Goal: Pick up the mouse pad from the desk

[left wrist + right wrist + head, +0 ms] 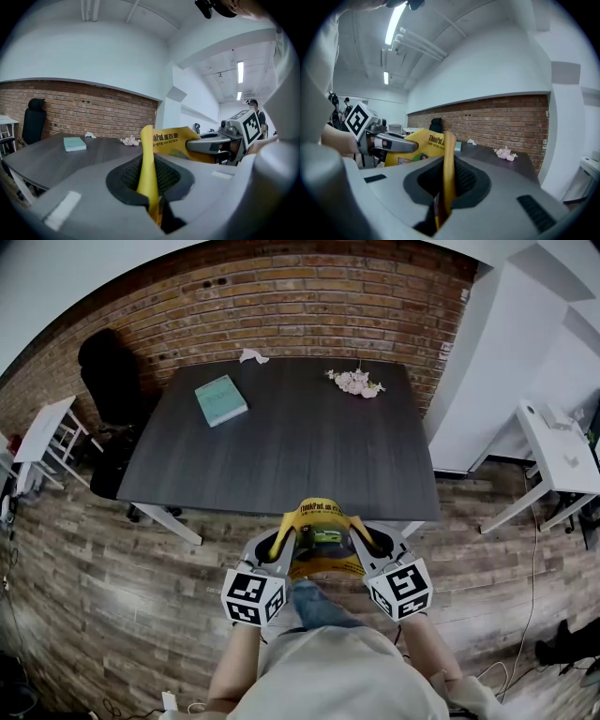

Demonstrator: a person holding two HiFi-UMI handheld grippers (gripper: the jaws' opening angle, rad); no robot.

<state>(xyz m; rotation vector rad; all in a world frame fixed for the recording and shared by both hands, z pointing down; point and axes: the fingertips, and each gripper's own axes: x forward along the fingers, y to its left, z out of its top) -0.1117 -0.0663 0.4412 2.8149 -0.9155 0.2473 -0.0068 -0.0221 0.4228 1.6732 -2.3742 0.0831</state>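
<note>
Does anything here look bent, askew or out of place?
Yes. The yellow mouse pad is not flat. The left gripper and right gripper each pinch one edge, so it curves between them, held off the desk.

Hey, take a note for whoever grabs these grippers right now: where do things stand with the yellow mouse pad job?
Left claw: shut on the mouse pad, at its left edge.
Right claw: shut on its right edge.
The pad hangs bowed between the two claws, clear of the desk, close to the person's body.
Done: the pickup.
Left: only to keep hold. A teal book and pink flowers lie on the desk.
</note>
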